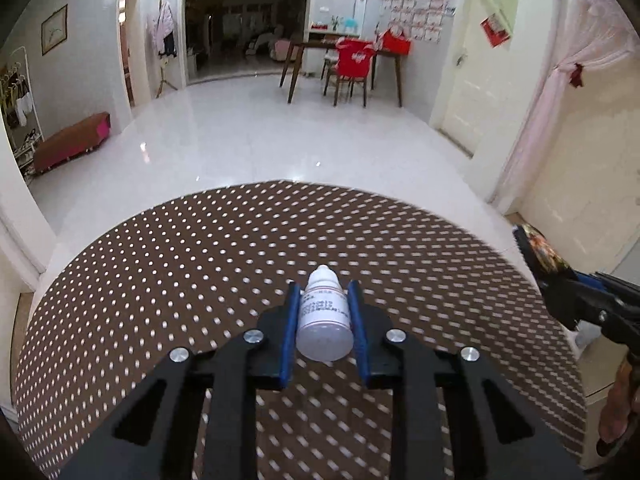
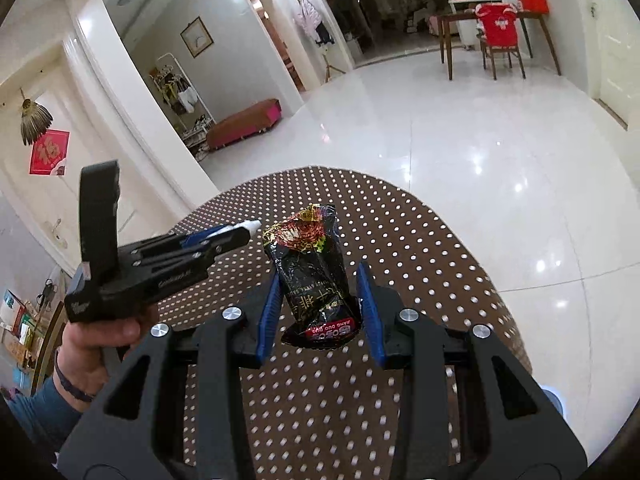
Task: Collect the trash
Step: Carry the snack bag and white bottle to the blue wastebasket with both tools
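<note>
A small white dropper bottle (image 1: pixel 324 316) with a printed label sits between the blue pads of my left gripper (image 1: pixel 324 286), which is shut on it; its white tip (image 2: pixel 250 224) pokes out of that gripper (image 2: pixel 240 232) in the right wrist view. My right gripper (image 2: pixel 318 270) is shut on a crumpled black snack wrapper (image 2: pixel 312 248) with red and gold print, held upright above the table. The wrapper (image 1: pixel 544 252) also shows at the right edge of the left wrist view. Both grippers hover over a round brown table (image 1: pixel 200 260) with white dots.
A hand (image 2: pixel 96 340) with a blue sleeve holds the left gripper. Glossy white floor (image 1: pixel 280 140) lies beyond the table edge. A wooden dining table with a red-covered chair (image 1: pixel 356 64) stands at the back, a brown bench (image 1: pixel 72 140) on the left.
</note>
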A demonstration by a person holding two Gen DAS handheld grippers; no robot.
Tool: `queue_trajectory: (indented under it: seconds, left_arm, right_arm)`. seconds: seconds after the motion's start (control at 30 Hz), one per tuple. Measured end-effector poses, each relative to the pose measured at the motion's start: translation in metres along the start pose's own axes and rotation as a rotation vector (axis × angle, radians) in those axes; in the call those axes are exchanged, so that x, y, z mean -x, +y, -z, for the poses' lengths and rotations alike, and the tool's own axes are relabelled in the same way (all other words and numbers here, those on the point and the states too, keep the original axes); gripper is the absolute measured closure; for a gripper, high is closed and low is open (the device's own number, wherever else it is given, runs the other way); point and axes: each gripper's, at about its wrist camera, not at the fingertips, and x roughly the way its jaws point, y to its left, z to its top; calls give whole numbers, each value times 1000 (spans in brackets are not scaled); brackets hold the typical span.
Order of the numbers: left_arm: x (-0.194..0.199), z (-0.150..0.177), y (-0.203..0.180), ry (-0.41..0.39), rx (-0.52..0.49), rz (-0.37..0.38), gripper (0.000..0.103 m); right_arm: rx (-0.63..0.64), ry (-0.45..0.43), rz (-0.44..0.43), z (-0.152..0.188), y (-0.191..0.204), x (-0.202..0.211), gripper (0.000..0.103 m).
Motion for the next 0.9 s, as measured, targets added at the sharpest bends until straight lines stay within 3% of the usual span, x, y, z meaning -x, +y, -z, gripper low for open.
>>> queue_trajectory:
  seconds: [0.33,0.57,0.9]
  left_arm:
    - [75,25,-58,-108,-33,90,80]
    - [127,34,-121,-189,-83,169,80]
    - [153,55,-219,-205,-163,292,80]
  right_arm:
    - [11,-96,5,7,10,80,67]
    - [-1,-175,32,17,-3,144,67]
    - [-79,-272,127,48,-50,229,67]
